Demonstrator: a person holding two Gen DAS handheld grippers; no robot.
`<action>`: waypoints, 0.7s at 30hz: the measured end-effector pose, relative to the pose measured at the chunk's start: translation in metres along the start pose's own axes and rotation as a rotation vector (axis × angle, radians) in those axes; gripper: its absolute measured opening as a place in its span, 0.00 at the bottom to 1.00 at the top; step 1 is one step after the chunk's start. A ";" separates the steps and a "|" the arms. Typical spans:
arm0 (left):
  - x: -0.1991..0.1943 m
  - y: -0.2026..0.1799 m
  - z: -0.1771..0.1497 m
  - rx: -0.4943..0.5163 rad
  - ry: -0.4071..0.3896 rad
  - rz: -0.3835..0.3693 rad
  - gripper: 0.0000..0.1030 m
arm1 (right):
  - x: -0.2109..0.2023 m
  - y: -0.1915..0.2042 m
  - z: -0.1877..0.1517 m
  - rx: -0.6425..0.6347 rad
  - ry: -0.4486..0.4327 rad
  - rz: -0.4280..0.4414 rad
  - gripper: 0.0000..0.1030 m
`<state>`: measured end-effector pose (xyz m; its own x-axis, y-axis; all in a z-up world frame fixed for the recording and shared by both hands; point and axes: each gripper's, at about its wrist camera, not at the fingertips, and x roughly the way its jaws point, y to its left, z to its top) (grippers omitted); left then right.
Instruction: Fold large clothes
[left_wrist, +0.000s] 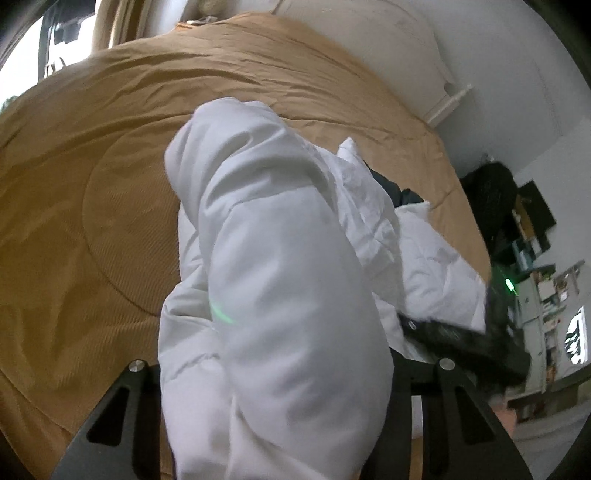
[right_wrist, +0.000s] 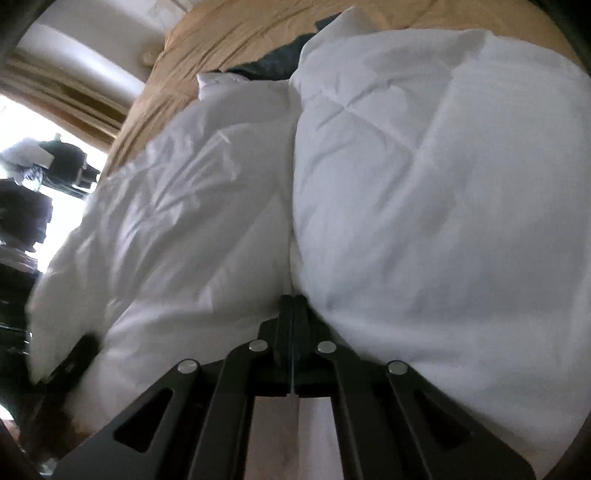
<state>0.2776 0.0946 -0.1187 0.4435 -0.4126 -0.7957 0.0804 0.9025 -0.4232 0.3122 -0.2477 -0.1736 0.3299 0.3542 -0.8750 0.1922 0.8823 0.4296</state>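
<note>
A white padded jacket lies bunched on a bed with a tan cover. My left gripper is shut on a thick roll of the jacket, which fills the gap between its jaws and rises up the middle of the left wrist view. In the right wrist view the jacket swells into two lobes. My right gripper has its jaws together, tips buried in the crease between the lobes where the cloth gathers. That right gripper shows as a dark blur at the jacket's right edge.
A dark piece of cloth shows at the jacket's far end. A white headboard and wall stand beyond the bed. Curtains and a bright window lie to one side. Cluttered shelves stand past the bed's right edge.
</note>
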 end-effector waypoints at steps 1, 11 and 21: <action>-0.001 -0.005 0.001 0.020 -0.002 0.009 0.43 | 0.008 0.001 0.008 0.000 0.005 -0.006 0.00; -0.015 -0.025 0.013 0.077 0.012 0.042 0.41 | 0.012 -0.002 0.024 -0.013 -0.018 -0.031 0.00; -0.045 -0.085 0.006 0.234 -0.043 0.074 0.41 | -0.055 -0.001 -0.057 0.010 -0.076 0.094 0.03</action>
<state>0.2562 0.0373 -0.0448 0.4933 -0.3427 -0.7995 0.2486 0.9363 -0.2480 0.2406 -0.2508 -0.1386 0.4160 0.4107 -0.8113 0.1664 0.8428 0.5119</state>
